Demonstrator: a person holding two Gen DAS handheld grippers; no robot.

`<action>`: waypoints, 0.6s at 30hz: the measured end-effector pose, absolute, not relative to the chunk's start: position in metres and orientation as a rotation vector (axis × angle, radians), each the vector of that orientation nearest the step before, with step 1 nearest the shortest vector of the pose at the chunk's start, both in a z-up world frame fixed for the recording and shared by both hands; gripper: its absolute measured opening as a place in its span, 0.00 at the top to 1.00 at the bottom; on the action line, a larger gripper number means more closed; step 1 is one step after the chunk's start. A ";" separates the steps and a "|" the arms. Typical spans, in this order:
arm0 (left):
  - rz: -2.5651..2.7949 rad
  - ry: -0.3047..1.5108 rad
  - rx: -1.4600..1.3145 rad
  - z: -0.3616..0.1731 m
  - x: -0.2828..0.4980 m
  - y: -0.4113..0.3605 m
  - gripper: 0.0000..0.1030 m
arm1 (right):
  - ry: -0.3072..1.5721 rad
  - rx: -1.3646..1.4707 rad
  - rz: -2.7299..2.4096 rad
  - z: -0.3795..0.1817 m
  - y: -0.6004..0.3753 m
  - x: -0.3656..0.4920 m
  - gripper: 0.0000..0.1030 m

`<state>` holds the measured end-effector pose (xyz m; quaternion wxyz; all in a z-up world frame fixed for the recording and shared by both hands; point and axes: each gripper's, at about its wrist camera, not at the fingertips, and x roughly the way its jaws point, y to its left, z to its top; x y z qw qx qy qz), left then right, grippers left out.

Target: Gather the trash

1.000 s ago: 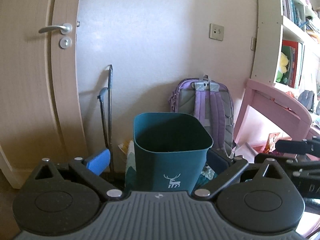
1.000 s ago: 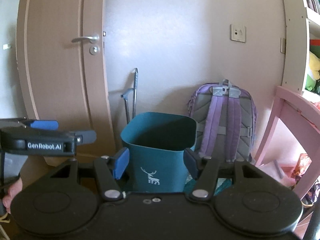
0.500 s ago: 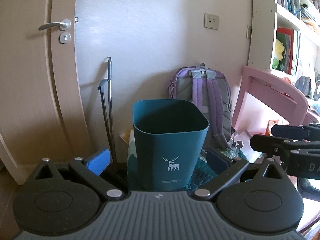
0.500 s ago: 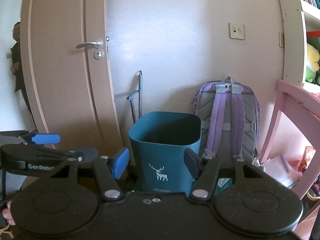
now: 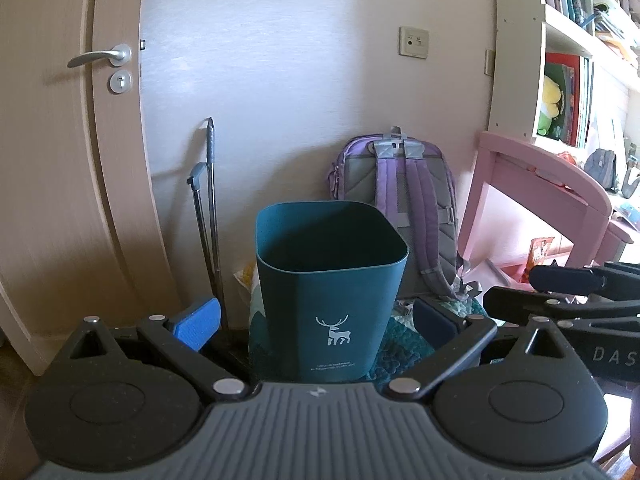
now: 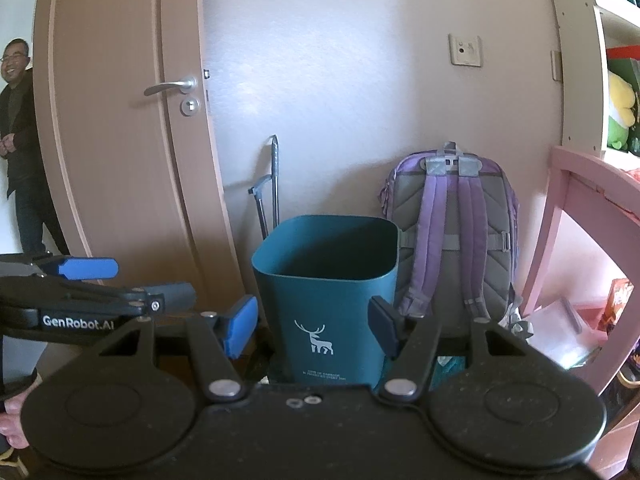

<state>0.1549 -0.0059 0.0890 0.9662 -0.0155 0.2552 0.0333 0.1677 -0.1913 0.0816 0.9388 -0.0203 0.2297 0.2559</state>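
A dark teal trash bin [image 5: 328, 288] with a white deer print stands on the floor by the wall, open top facing up; it also shows in the right wrist view [image 6: 326, 300]. My left gripper [image 5: 316, 326] is open and empty, its fingers spread to either side of the bin, short of it. My right gripper [image 6: 312, 324] is open and empty, also facing the bin from a short way back. Each gripper shows side-on in the other's view: the right one [image 5: 568, 292], the left one [image 6: 100, 288]. The bin's inside is dark; no trash shows in it.
A purple backpack [image 5: 408, 204] leans on the wall behind the bin. A folded metal trolley handle [image 5: 206, 208] stands left of it, beside a wooden door [image 5: 60, 160]. A pink desk [image 5: 552, 192] and bookshelf are on the right. A man [image 6: 18, 140] stands in the doorway.
Both grippers have pulled back and up from the bin, so it looks smaller and lower in both views. Both stay open and empty.
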 end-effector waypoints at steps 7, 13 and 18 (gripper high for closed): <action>0.059 0.525 -0.033 0.087 0.150 -0.010 0.00 | 0.470 -0.035 0.522 0.081 -0.194 0.163 0.41; 0.066 0.501 -0.019 0.086 0.148 -0.012 0.00 | 0.469 -0.027 0.521 0.081 -0.198 0.164 0.41; 0.057 0.493 -0.012 0.085 0.149 -0.014 0.00 | 0.475 -0.024 0.525 0.078 -0.199 0.164 0.41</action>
